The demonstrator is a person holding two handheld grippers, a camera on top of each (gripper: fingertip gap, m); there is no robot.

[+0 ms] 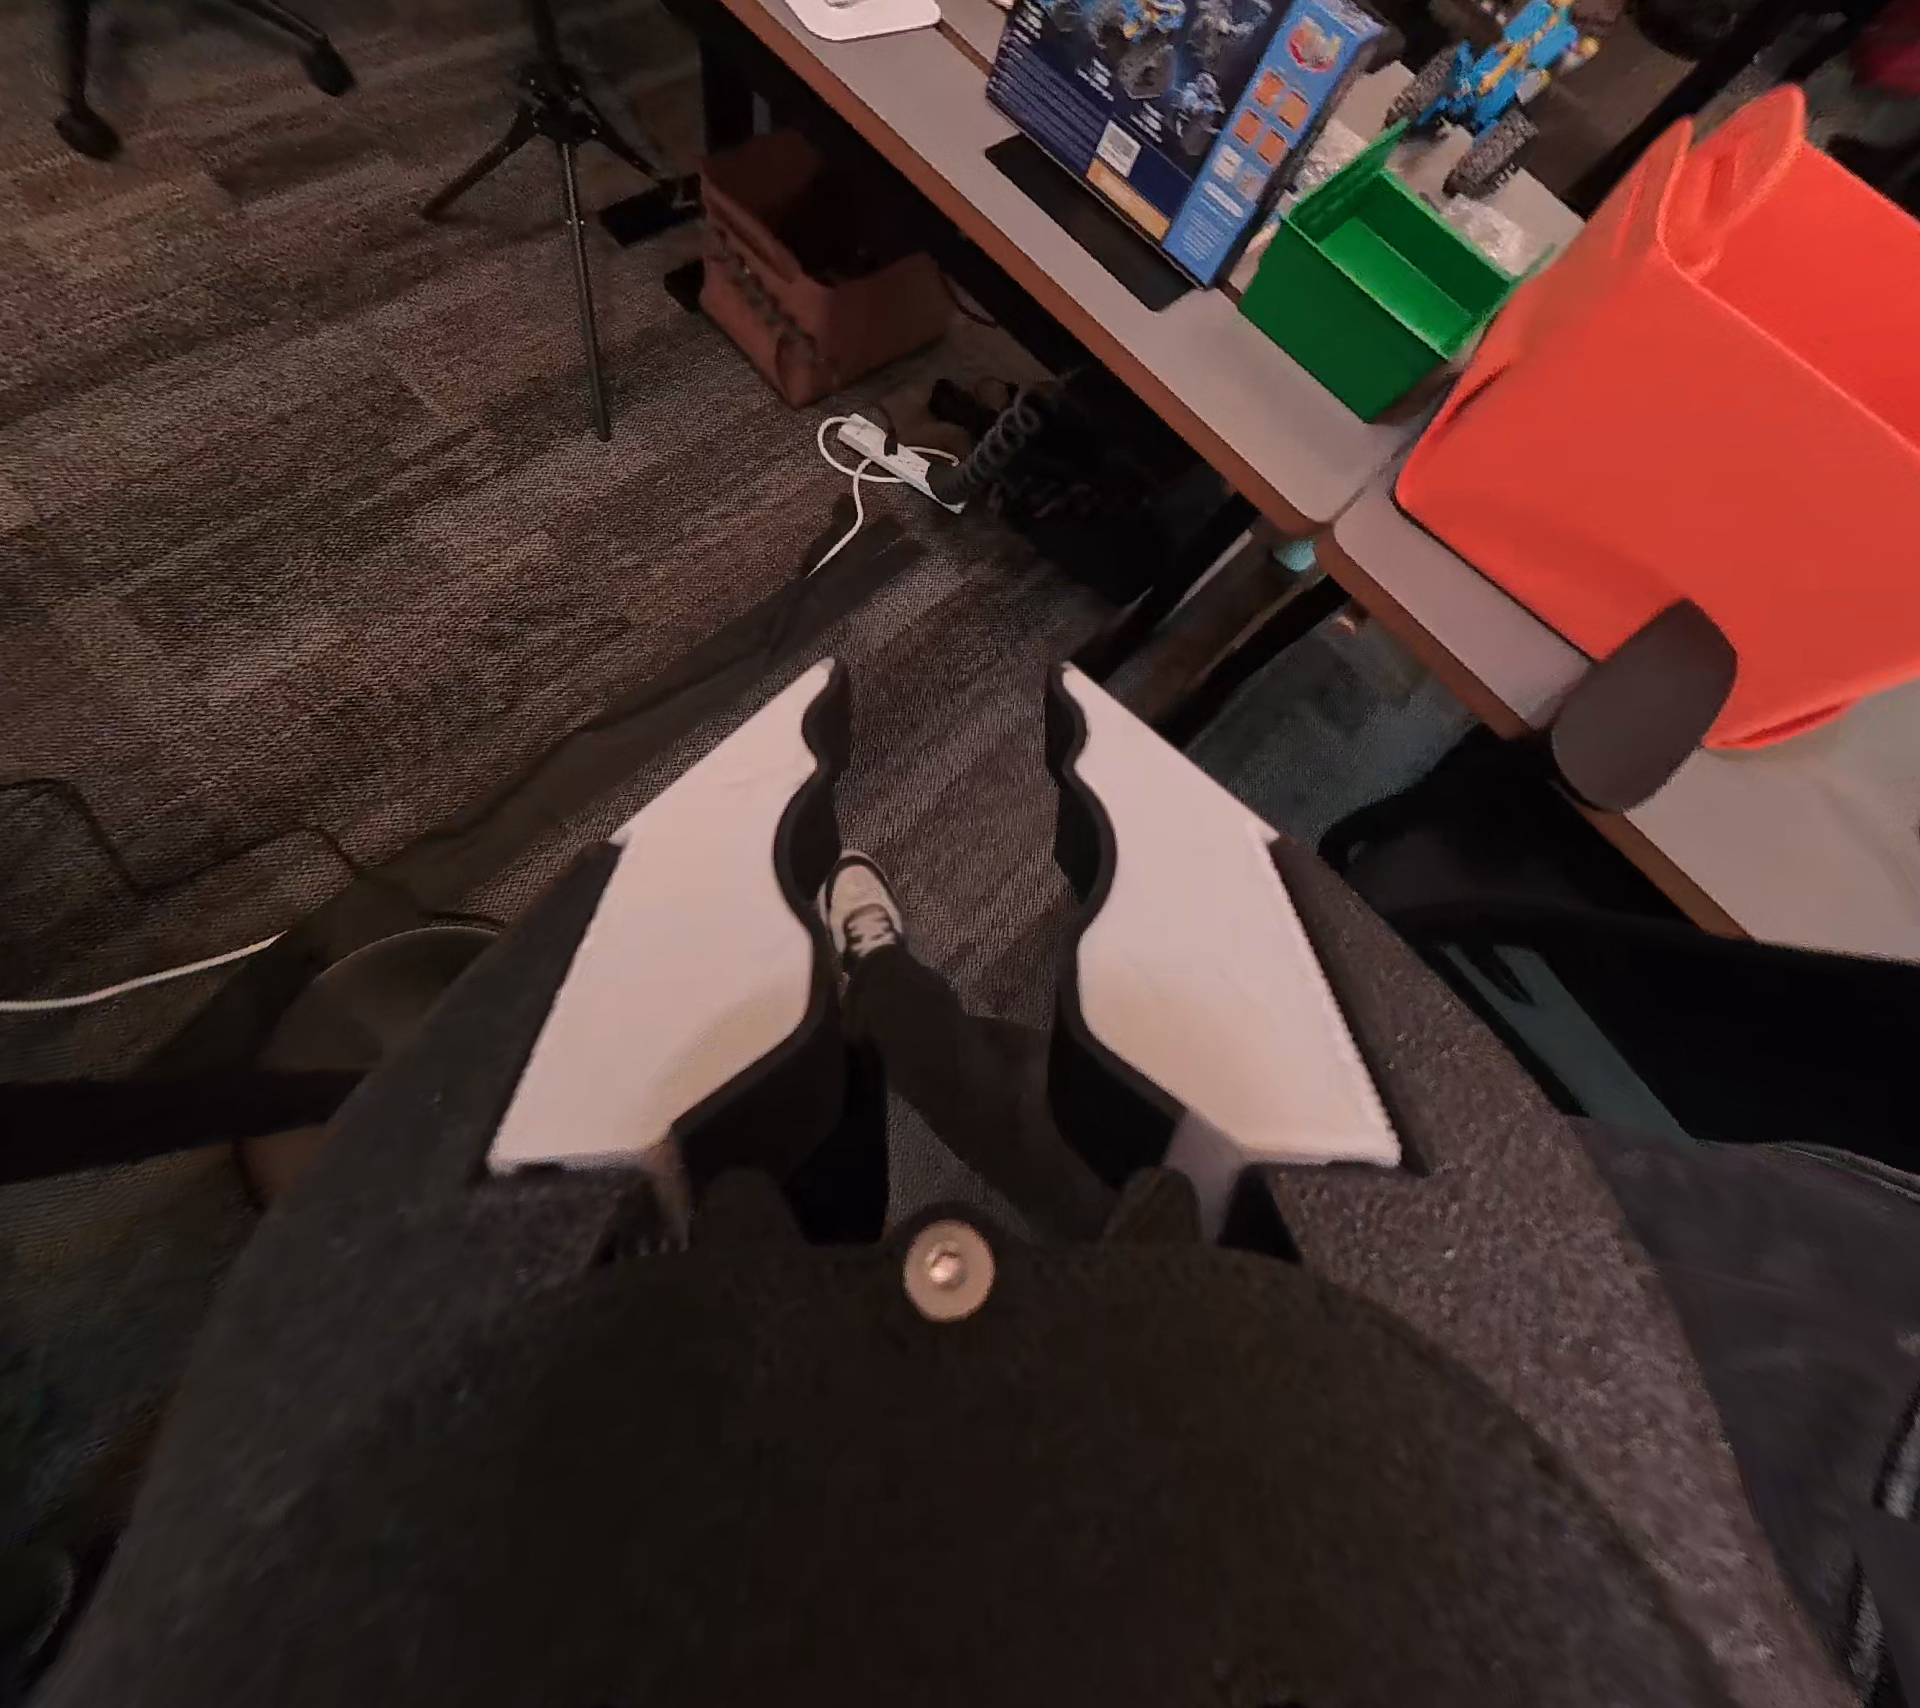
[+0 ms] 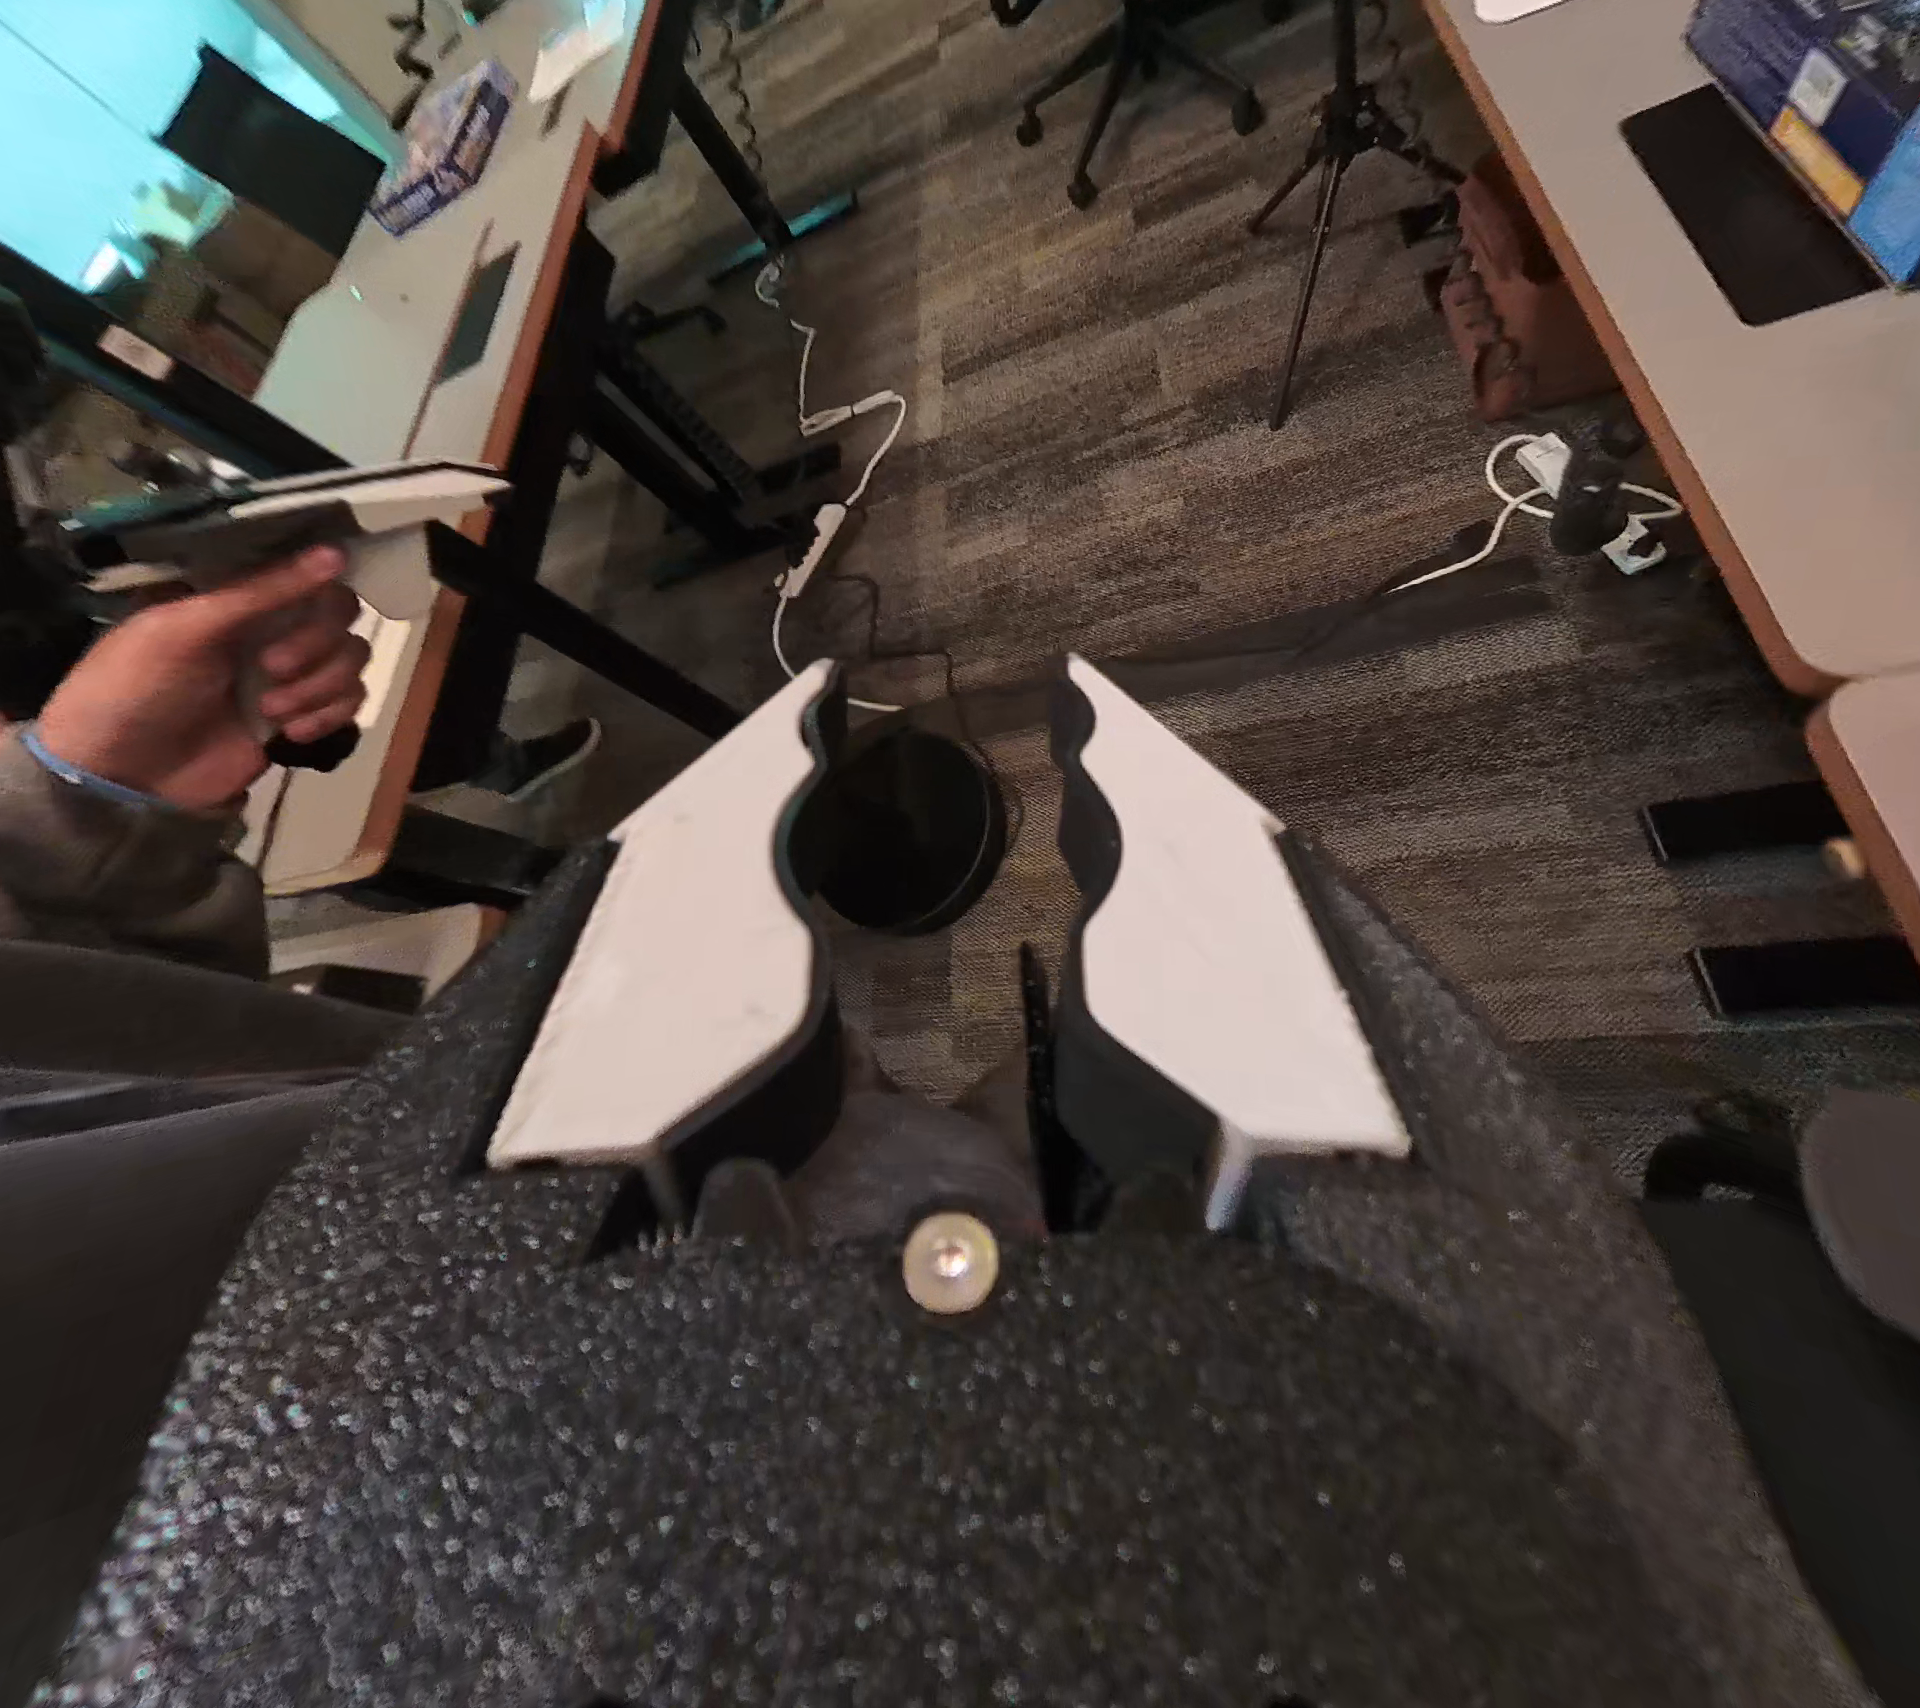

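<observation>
The left gripper fills the foreground of its own view, its white fingers spread with nothing between them, held in the air over grey carpet. Through the gap below show a shoe and a dark trouser leg of the person. Nothing is gripped or touched by either tool, so no handling shows as done.

The right gripper is likewise spread and empty, pointed down at the floor, where a round black base lies between its fingers but well below them. In that view a hand grips the other tool's handle, level and pointing forward.

To the right, apart from the left gripper, a desk bears an orange bin, a green box and a blue toy carton.
</observation>
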